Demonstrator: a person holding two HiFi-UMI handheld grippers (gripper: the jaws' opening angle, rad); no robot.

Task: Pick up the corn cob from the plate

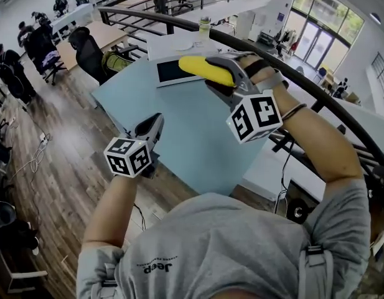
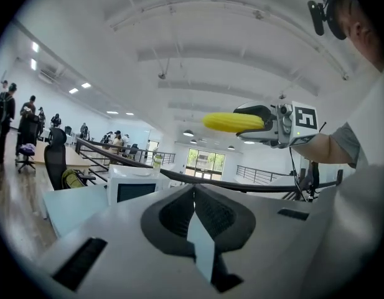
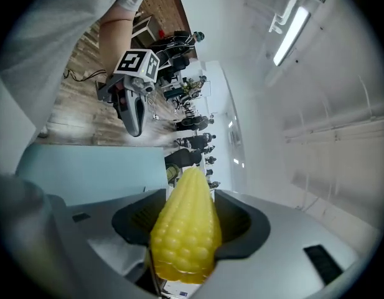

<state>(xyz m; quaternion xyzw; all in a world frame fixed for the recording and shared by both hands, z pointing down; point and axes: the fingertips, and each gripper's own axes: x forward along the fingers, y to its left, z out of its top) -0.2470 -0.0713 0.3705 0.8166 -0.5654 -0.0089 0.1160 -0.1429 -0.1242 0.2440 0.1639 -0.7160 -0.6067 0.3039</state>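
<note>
The corn cob (image 1: 206,70) is up in the air, clamped in the right gripper (image 1: 226,73). Its yellow body is pinched between the two dark pads, and its tapered tip is pushed out well past them. In the right gripper view the cob (image 3: 184,229) is seen filling the gap of the right gripper (image 3: 188,220), with both jaws pressed to its sides and the kernels plain to see. It is carried clear of the light blue table (image 1: 192,136), and in the head view it is seen over the table's far edge. There it is lined up just beside a white box with a dark panel (image 1: 173,70), which is set at that far edge.

The left gripper (image 1: 154,124) is held lower, by the table's near left edge. Its jaws are brought together and nothing is carried between them. That is confirmed in the left gripper view, where the left gripper (image 2: 193,195) is shown with its dark pads met on one line. From that same view the cob (image 2: 234,122) is picked out high against the ceiling, sticking sideways out of the right gripper (image 2: 272,120). The two grippers are kept well apart. A dark curved railing (image 1: 291,73) is seen past the table's right edge.
</note>
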